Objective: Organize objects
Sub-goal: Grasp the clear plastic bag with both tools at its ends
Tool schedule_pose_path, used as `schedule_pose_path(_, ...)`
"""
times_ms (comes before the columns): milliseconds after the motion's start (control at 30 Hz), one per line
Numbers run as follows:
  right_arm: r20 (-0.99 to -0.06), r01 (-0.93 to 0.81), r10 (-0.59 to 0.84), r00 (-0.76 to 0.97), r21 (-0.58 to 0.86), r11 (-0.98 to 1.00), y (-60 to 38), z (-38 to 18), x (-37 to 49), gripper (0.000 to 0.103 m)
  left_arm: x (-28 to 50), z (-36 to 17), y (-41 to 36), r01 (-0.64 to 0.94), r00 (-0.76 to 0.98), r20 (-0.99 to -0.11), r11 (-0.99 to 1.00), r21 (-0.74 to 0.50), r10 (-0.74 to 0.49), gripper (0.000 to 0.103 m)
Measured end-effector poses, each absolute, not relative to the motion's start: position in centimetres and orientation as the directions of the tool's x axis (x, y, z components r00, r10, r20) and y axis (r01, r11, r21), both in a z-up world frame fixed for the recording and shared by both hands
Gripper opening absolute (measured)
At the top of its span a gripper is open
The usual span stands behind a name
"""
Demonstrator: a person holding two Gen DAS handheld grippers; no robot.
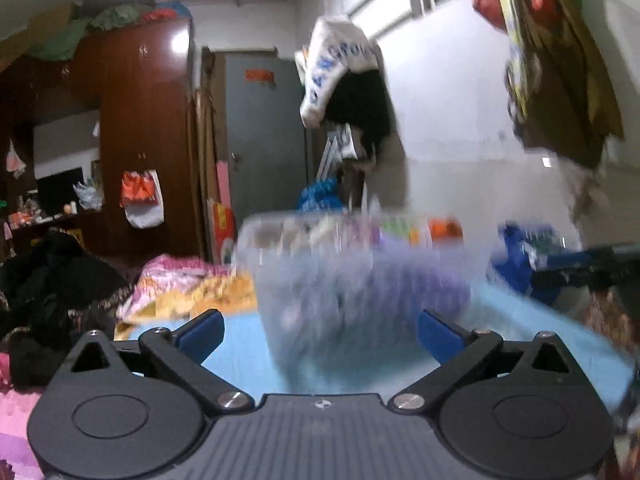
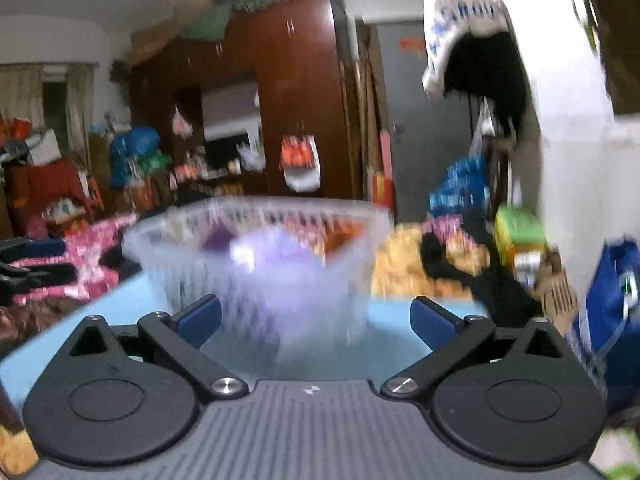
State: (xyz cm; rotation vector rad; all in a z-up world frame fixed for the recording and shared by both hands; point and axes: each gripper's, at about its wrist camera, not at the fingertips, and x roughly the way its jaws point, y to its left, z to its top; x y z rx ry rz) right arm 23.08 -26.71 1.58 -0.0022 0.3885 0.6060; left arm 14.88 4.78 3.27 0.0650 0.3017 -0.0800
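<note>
A clear slatted plastic basket (image 1: 320, 276) stands on a light blue surface (image 1: 244, 344), blurred by motion; purple and other coloured items show inside it. My left gripper (image 1: 320, 334) is open just in front of the basket, blue fingertips wide apart, nothing between them. The right wrist view shows the same basket (image 2: 256, 252), with a purple item (image 2: 276, 256) inside. My right gripper (image 2: 316, 320) is open too, near the basket's front wall, pads not touching it. The right gripper's dark body (image 1: 592, 268) shows at the right edge of the left wrist view.
Crumpled bedding in pink and yellow (image 1: 188, 284) lies behind the blue surface, dark clothes (image 1: 52, 280) at left. A blue bag (image 2: 612, 300) stands at right, a brown wardrobe (image 1: 148, 128) and grey door (image 1: 264, 136) behind. Bags hang on the white wall (image 1: 460, 100).
</note>
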Motion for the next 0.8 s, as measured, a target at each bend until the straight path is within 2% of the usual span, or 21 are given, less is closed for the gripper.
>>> schedule_pose_path(167,-0.442,-0.578,0.547,0.711,0.077,0.812,-25.0,-0.9,24.1,0.103,16.0,-0.1,5.4,0.097,0.910,-0.408,0.994,0.044,-0.071,0.103)
schedule_pose_path(267,-0.477,-0.607,0.555,0.681,0.055,0.792,-23.8,-1.5,24.7,0.099,16.9,-1.1,5.7,0.108,0.892,-0.444,0.994,0.031,-0.083,0.103)
schedule_pose_path(533,-0.531,-0.645,0.570,0.627,0.057,0.762,-23.8,-4.0,24.3,0.082,17.5,-2.2,5.4,0.134,0.858,-0.503,0.990,0.031,-0.100,0.102)
schedule_pose_path(800,-0.576,-0.661,0.565,0.592,0.054,0.748,-23.2,-4.7,24.4,0.075,19.7,-2.9,5.5,0.156,0.804,-0.577,0.987,-0.031,-0.145,0.102)
